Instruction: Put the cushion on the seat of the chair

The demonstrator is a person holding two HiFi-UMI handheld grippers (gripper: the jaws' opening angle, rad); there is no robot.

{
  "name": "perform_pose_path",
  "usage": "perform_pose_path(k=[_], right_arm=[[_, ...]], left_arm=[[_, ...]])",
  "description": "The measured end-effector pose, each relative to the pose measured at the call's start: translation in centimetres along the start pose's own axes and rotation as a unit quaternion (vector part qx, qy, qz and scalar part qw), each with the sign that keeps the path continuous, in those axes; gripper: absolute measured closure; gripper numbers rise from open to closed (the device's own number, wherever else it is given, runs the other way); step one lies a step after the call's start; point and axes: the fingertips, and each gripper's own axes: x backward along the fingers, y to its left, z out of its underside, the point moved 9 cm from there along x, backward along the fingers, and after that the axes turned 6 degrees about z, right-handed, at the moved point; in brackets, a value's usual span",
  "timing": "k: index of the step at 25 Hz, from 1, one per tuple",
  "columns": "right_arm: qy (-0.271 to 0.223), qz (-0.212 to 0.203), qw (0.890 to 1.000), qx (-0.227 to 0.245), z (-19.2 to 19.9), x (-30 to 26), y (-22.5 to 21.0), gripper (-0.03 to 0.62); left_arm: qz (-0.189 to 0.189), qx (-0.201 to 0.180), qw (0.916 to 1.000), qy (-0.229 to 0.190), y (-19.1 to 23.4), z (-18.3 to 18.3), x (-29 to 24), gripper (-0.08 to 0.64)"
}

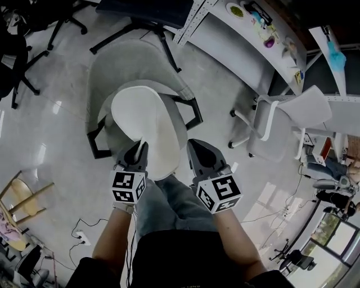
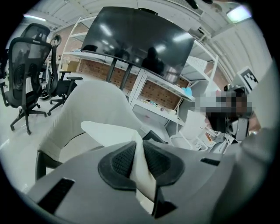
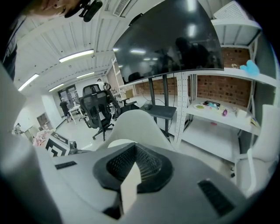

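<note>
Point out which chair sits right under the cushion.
The grey shell chair with black armrests, directly below the white cushion; the white chair stands off to the right, the black chair farther back.

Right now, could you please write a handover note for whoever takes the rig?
The left gripper is shut on the cushion, at its near edge.
The right gripper is shut on that edge too.
The cushion hangs over the seat of the grey chair; contact cannot be told.
Done: cushion picked up, lined up.
Left: set it flat on the seat, open both jaws.
</note>
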Motion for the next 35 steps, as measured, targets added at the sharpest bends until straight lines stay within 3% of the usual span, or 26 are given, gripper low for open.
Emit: perform_pose_path(k=[21, 35], right_arm=[[0.044, 0.014, 0.999, -0.02, 3.3, -2.3, 0.2, 0.584], [0.064, 0.003, 0.998, -0.006, 3.7, -3.9, 1.6, 0.584]], left_arm=[[0.015, 0.052, 0.9984, 0.012, 6.7, 3.8, -6.3, 0.502], [-0.031, 0.071, 0.9952, 0.061, 11.4, 9.3, -5.6, 0.471]])
